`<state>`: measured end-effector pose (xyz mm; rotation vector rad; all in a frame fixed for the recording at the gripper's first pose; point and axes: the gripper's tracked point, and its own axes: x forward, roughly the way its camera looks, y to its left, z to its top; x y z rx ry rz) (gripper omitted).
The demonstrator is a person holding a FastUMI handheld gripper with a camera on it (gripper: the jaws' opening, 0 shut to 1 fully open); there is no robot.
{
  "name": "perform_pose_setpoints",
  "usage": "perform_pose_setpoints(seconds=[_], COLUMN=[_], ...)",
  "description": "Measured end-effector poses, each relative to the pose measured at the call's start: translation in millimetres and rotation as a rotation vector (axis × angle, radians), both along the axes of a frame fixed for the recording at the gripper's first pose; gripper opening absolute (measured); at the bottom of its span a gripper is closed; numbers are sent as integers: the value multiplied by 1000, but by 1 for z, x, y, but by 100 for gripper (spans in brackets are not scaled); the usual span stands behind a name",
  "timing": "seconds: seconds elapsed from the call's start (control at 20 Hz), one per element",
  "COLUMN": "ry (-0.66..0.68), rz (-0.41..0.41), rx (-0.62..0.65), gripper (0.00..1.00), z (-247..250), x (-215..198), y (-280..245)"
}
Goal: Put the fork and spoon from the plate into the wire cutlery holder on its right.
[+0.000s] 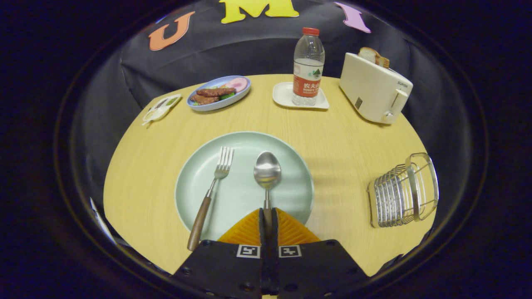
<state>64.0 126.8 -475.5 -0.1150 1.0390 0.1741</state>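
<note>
Fork (210, 194): lies on the plate (291, 166), left of the spoon, tines pointing away from the fingers, wooden handle overhanging the near rim.
Spoon (267, 176): bowl ahead, long axis in line with the fingers (ready to lift).
Gripper (268, 222): fingers clamped on the spoon's handle.
Wire cutlery holder (403, 192): right of the plate, well apart.

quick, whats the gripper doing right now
Gripper: shut on the spoon handle, above the plate.
</note>
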Motion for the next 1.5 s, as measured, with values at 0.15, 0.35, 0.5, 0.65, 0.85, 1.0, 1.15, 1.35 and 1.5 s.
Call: perform_pose_setpoints(seconds=[0.15,0.35,0.5,0.65,0.85,1.0,1.15,1.35,1.5], ry=[-24,-71,-88,-117,-111,-29,90,214,259], rz=[28,53,37,-4,-71,-110,-123,-132,-136], rx=[2,-6,-19,-49,-56,-78,-80,-74,-55], gripper=[1,1,1,1,1,1,1,1,5], z=[23,65,90,111,133,128,117,106,108], x=[-6,-13,-16,-12,-10,-16,-24,-33,-28], y=[-12,-38,-69,-107,-153,-180,-195,-202,-200])
